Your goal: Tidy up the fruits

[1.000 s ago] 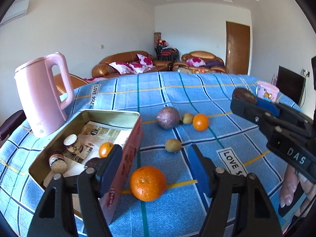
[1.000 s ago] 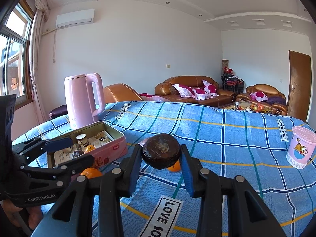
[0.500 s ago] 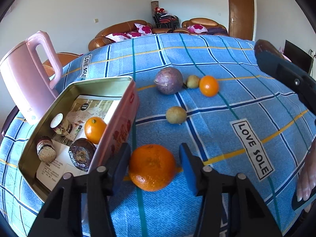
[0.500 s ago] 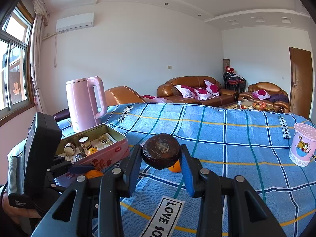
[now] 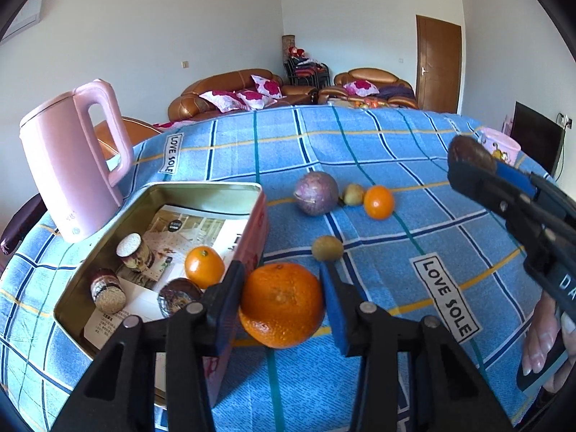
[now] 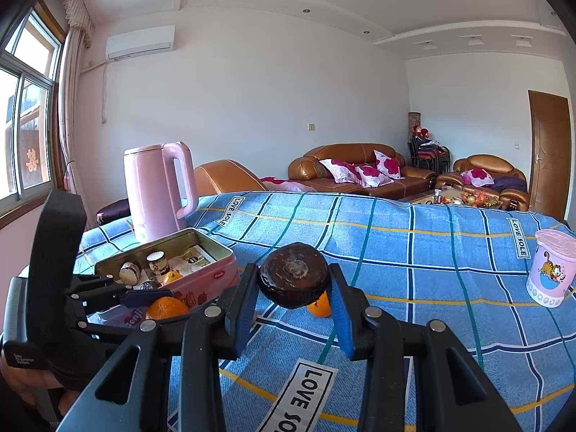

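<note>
The large orange (image 5: pixel 281 304) is sitting pinched between the left tool's (image 5: pixel 279 306) blue pads, just right of the pink tin (image 5: pixel 201 189), so the tin is lying to its left. The right tool (image 6: pixel 293 282) is pinching a dark brown fruit (image 6: pixel 293 279) above the worktop (image 6: pixel 414 252). Compared with a second ago, the left tool's fingers, then spread, are now pressing on the orange.
</note>
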`<state>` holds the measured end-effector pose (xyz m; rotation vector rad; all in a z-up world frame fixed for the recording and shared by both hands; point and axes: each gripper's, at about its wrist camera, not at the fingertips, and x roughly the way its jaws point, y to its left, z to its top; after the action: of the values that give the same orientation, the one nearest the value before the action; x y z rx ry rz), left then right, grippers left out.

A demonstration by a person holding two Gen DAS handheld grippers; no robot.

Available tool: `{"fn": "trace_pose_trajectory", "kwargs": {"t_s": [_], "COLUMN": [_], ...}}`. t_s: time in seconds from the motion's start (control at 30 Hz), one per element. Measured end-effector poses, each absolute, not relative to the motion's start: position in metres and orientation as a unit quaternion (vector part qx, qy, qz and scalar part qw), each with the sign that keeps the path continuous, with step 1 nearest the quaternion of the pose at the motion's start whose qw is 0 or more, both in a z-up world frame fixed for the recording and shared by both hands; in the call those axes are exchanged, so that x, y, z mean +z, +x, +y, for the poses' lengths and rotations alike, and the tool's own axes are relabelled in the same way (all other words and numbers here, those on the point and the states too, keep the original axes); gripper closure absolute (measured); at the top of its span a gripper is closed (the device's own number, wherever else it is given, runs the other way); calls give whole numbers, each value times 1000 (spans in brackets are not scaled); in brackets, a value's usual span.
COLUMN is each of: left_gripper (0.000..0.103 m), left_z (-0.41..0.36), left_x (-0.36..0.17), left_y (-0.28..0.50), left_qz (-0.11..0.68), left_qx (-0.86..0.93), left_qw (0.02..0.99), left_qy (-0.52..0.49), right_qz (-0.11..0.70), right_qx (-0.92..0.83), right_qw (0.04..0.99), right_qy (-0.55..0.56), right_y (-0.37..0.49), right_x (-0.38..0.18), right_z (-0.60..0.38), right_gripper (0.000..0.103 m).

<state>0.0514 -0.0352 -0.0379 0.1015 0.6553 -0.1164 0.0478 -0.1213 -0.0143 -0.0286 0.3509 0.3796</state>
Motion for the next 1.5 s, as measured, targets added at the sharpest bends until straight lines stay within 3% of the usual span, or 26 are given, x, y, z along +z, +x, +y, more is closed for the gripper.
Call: {"fn": "trace_pose_trajectory", "kwargs": {"t_s": [0.43,1.5], "left_gripper": [58,57], "left_z": [17,83], "left_x": [-18,-55], "left_y": [60,98], "left_qz": [289,343], "left_qx": [-8,22], "left_qw": [957,938], "left_qy": [14,-40], "right_qz": [191,271], "right_qx": [231,324], "right_qw": [953,902], "right_qy": [-33,-85], "right_y": [59,96], "right_x": [-8,-36], "right_z": [-79,34], "right_gripper": [63,63]}}
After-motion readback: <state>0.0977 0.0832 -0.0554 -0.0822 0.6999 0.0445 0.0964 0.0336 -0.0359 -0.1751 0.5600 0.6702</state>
